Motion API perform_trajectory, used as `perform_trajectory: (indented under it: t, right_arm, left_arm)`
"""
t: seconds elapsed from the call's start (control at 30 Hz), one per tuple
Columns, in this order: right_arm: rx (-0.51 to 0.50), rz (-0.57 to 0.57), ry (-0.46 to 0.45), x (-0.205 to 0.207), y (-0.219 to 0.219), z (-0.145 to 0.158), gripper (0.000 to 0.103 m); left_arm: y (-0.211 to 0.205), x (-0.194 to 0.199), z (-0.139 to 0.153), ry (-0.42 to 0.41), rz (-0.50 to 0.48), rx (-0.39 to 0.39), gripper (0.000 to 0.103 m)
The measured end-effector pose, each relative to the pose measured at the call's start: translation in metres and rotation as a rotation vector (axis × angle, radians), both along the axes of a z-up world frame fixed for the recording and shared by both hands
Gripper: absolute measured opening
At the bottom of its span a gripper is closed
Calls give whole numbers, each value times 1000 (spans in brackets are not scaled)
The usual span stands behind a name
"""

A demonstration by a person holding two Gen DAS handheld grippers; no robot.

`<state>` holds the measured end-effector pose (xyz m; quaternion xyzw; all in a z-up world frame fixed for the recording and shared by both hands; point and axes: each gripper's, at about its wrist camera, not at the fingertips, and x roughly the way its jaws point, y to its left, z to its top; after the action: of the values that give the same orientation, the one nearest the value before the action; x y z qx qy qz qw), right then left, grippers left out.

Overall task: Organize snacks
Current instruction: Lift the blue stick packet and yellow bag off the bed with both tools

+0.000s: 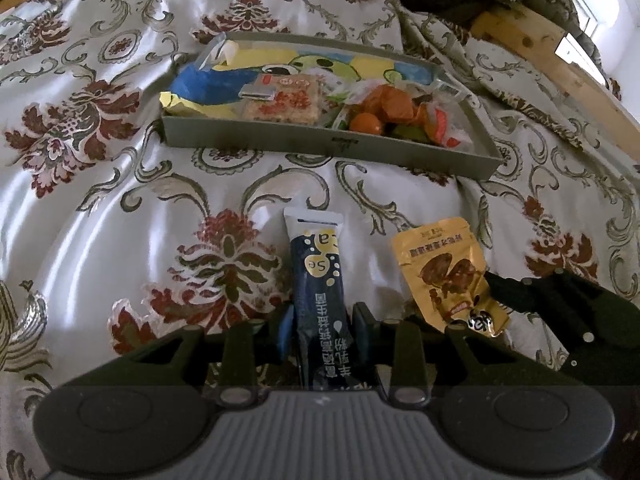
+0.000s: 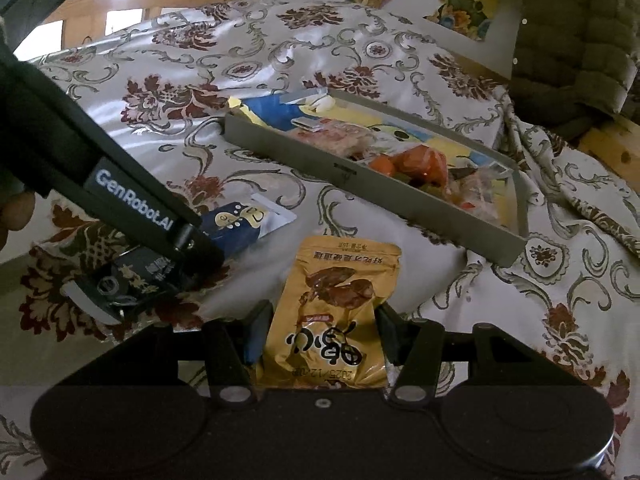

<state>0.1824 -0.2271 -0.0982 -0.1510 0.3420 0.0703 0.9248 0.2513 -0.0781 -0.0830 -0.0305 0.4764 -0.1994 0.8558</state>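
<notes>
A dark navy stick packet (image 1: 320, 280) lies lengthwise between the pads of my left gripper (image 1: 324, 320), which is shut on its lower half. To its right, a yellow snack pouch (image 1: 440, 264) is pinched at the waist by my right gripper (image 2: 320, 328); the pouch (image 2: 340, 292) crumples where the pads press. Both packets rest low over the floral cloth. Beyond them stands a shallow grey tray (image 1: 332, 146) holding a blue-and-yellow bag (image 1: 208, 84), a rice cracker pack (image 1: 284, 100) and orange wrapped sweets (image 1: 384, 108). In the right wrist view my left gripper (image 2: 188, 264) comes in from the left.
A floral satin cloth (image 1: 100, 200) covers the whole surface in folds. A green quilted jacket (image 2: 572, 52) lies over a wooden frame (image 1: 532, 52) behind the tray's right end. A person's hand (image 2: 12, 216) shows at the left edge.
</notes>
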Motion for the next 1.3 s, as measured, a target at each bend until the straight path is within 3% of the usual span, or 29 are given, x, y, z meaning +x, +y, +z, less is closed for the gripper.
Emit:
perform_trajectory:
  t: [0.33,0.6,1.3]
  right_arm:
    - [19,-23,-26,3,-5,6,57]
    - [21,-25,-35,4,-6,8,57]
    - [48,-29,-99,3,-8,22,57]
  left_arm:
    - [6,2,9,-35,26,-61,34]
    - [3,3,9,-45,18,-49,33]
    - [10,3,20,-107,31,-121,30]
